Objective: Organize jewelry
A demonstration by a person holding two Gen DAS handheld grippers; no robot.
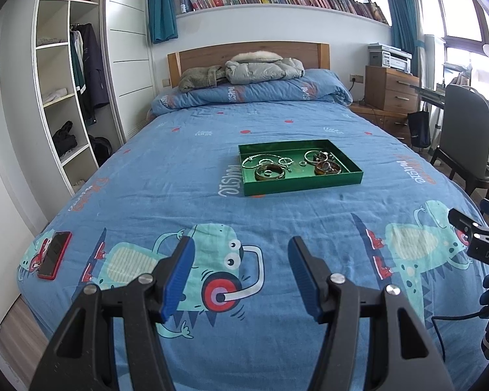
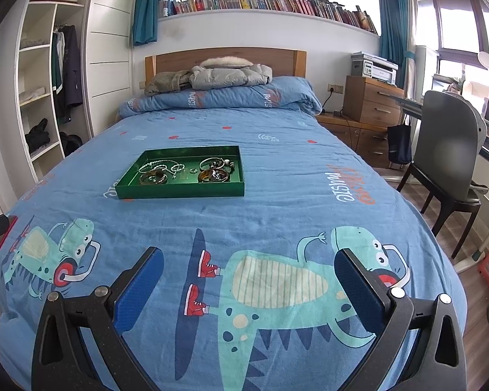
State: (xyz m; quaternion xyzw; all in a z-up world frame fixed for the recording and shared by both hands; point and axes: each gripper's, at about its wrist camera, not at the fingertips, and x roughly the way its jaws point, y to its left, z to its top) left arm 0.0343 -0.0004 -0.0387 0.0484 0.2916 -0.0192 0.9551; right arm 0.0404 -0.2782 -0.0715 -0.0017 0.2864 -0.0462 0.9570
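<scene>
A green tray (image 1: 304, 186) (image 2: 179, 192) lies on the blue bedspread in the middle of the bed. It holds several silver bangles and chains (image 1: 270, 161) (image 2: 161, 165), two amber bangles (image 1: 327, 167) (image 2: 213, 175) and small rings. My left gripper (image 1: 241, 251) is open and empty, low over the near end of the bed, well short of the tray. My right gripper (image 2: 249, 260) is wide open and empty, also near the foot of the bed, with the tray ahead to its left. The right gripper also shows at the right edge of the left wrist view (image 1: 472, 231).
A red-cased phone (image 1: 54, 254) lies on the bed's near left corner. A folded duvet with coats (image 1: 264, 68) is at the headboard. A wardrobe (image 1: 58, 91) stands left; a chair (image 2: 446, 150), drawers (image 2: 371, 101) and desk stand right.
</scene>
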